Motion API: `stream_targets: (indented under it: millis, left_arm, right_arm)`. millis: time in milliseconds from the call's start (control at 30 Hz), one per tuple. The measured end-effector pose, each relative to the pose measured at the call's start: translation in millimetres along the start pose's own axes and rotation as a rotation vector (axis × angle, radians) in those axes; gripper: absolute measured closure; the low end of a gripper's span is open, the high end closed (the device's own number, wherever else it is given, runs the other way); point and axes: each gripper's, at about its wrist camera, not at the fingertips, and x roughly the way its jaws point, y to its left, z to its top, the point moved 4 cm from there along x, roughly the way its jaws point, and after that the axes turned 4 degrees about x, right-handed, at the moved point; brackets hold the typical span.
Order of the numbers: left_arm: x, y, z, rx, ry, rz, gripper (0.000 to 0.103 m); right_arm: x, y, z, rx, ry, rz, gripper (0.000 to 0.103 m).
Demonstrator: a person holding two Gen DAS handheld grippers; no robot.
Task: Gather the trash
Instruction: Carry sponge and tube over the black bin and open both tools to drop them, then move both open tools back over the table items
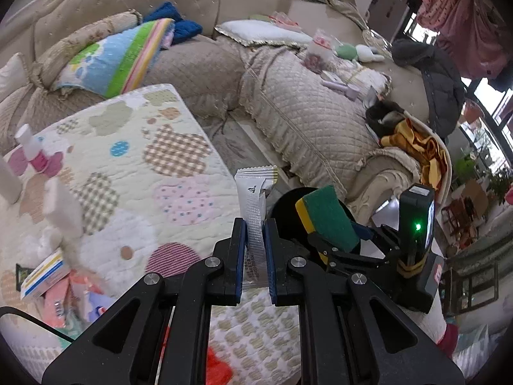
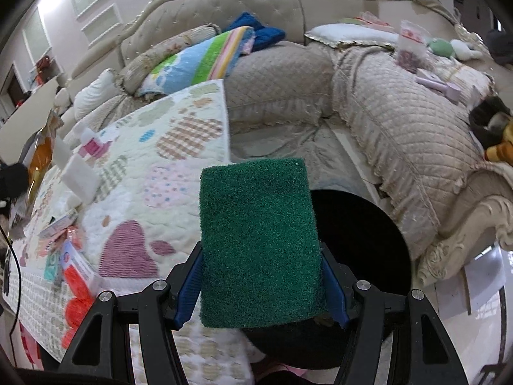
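The left gripper (image 1: 255, 229) is clamped on one white sachet (image 1: 254, 207) over the quilted table edge. Only its view shows the right gripper (image 2: 261, 276) from the side, pinching one green-and-yellow sponge (image 2: 258, 240) above what seems a black bin (image 2: 368, 240).

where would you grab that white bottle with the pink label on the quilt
Grip the white bottle around its body just above the pink label, coming from the open quilt side with gripper fingers level. It stands roughly upright and narrow, so a side pinch fits; both grippers are full now.
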Motion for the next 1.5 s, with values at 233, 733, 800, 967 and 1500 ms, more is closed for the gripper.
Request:
stream_targets:
  millis: [233,733,800,967,1500]
  left_arm:
    - [42,-30,10,0.023,0.075,-0.061,0.094]
    - [83,-46,7,-0.017,0.149,-0.158,0.084]
    - [81,-44,6,-0.012,0.148,-0.152,0.084]
    - [69,-33,0,0.007,0.125,-0.102,0.084]
    - [4,67,-29,-0.074,0.056,0.072,0.084]
  right_arm:
    - [4,-42,-8,0.079,0.016,-0.039,0.04]
    - [9,-74,-13,0.186,0.024,-0.043,0.028]
    - [9,-71,-12,0.18,0.027,-0.043,0.028]
    - [9,-56,-13,0.147,0.029,-0.022,0.028]
    - [5,42,-9,-0.025,0.029,0.09,0.028]
